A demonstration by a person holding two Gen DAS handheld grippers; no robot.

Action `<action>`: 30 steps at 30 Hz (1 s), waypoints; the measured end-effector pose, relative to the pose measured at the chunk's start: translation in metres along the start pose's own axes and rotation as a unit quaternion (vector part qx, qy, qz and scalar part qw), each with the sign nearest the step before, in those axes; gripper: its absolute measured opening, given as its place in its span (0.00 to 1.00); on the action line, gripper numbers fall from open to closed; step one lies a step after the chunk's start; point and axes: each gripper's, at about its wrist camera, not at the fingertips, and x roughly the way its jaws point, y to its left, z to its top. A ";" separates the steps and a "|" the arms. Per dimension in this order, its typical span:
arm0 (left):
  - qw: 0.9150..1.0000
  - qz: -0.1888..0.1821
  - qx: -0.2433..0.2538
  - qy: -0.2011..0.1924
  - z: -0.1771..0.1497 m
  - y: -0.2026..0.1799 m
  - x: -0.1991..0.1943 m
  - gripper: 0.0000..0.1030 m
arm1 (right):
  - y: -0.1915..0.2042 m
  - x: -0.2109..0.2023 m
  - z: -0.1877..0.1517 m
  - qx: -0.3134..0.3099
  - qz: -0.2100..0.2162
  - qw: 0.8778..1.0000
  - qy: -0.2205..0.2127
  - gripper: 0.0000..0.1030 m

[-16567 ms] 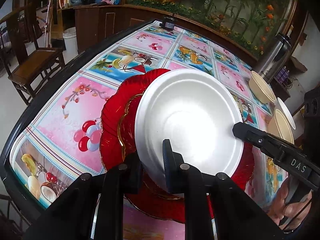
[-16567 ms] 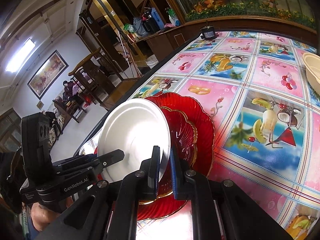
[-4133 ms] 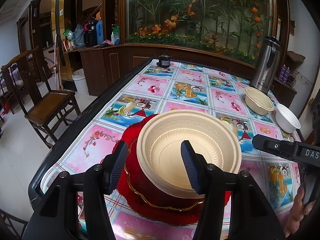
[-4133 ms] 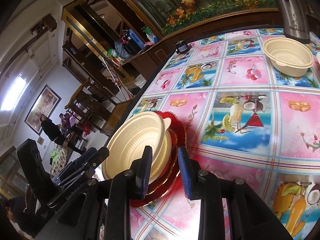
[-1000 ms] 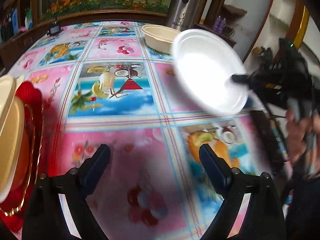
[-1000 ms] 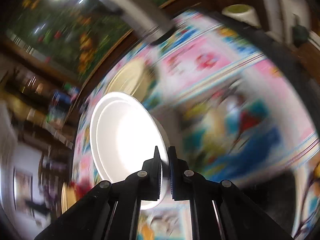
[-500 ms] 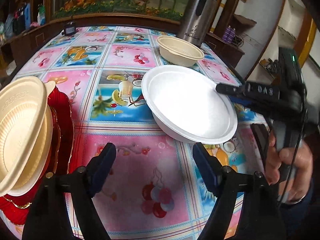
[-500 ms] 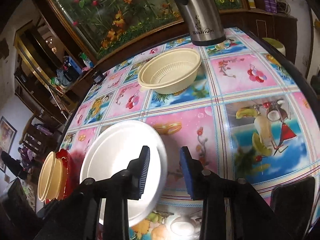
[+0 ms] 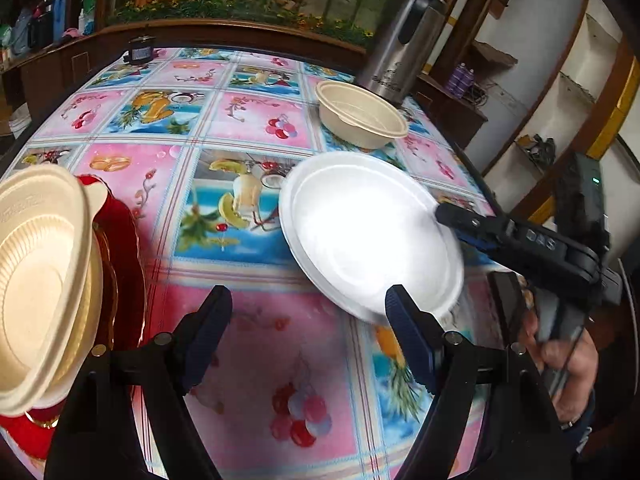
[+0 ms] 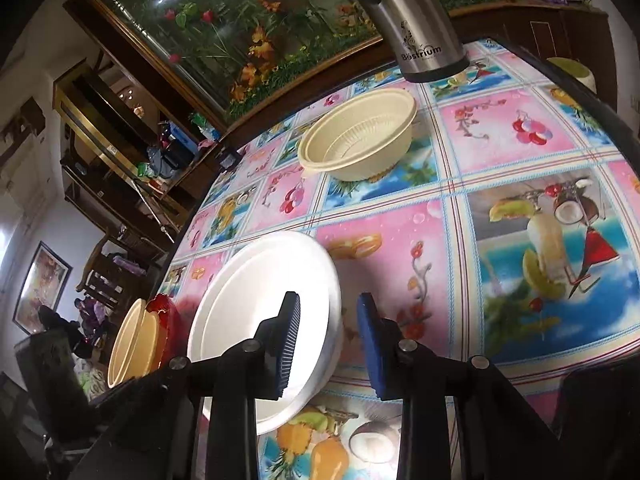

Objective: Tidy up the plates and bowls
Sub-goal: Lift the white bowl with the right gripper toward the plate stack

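Note:
A white foam bowl [image 9: 368, 232] rests on the tablecloth near the table's right edge; it also shows in the right wrist view [image 10: 264, 312]. My right gripper [image 10: 328, 344] is open, its jaws standing on either side of the bowl's rim; it shows in the left wrist view [image 9: 460, 220]. My left gripper [image 9: 308, 332] is open and empty, above the table. A stack of cream bowls [image 9: 40, 276] on red plates [image 9: 128, 264] sits at the left. Another cream bowl [image 9: 360, 120] stands further back, seen also in the right wrist view [image 10: 360, 140].
A steel thermos jug [image 9: 404, 44] stands behind the far cream bowl, near the table's back right edge. A small dark object [image 9: 140, 52] sits at the far left edge. The table's rim [image 10: 592, 96] runs close on the right.
The right gripper carried the white bowl in tilted, set it down on the table and opened its jaws. The left gripper stayed open and turned slightly left.

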 end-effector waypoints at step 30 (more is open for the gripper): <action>0.998 0.046 0.018 -0.030 0.009 -0.008 0.008 0.17 | 0.014 0.000 -0.009 -0.017 0.040 0.999 0.007 0.08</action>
